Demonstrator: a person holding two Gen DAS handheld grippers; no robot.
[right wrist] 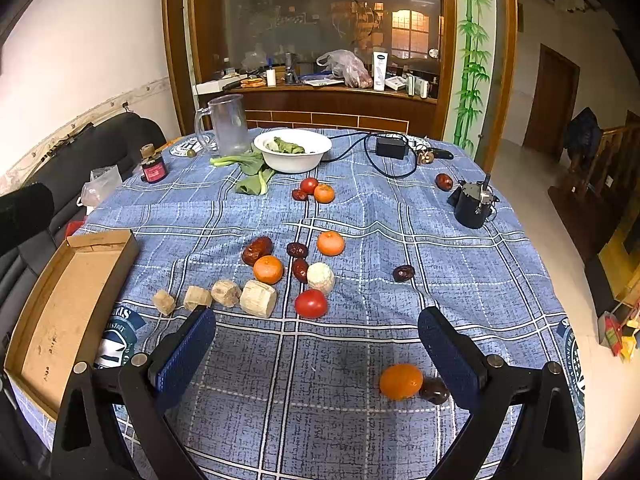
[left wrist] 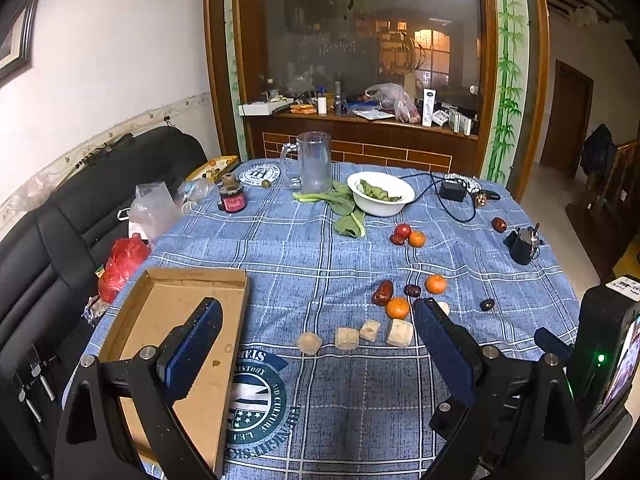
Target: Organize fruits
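Tangerines, red tomatoes and dark red dates lie scattered on the blue plaid tablecloth. A near tangerine with a dark date beside it lies just inside my right gripper's right finger. A tomato and another tangerine lie further ahead. My right gripper is open and empty above the cloth. My left gripper is open and empty, its left finger over the empty cardboard tray, also in the right wrist view. A tangerine lies ahead of it.
Several pale cut blocks lie in a row near the tray. A white bowl of greens, a clear jug, a small jar, a black cup and a cabled adapter stand further back. A black sofa lies left.
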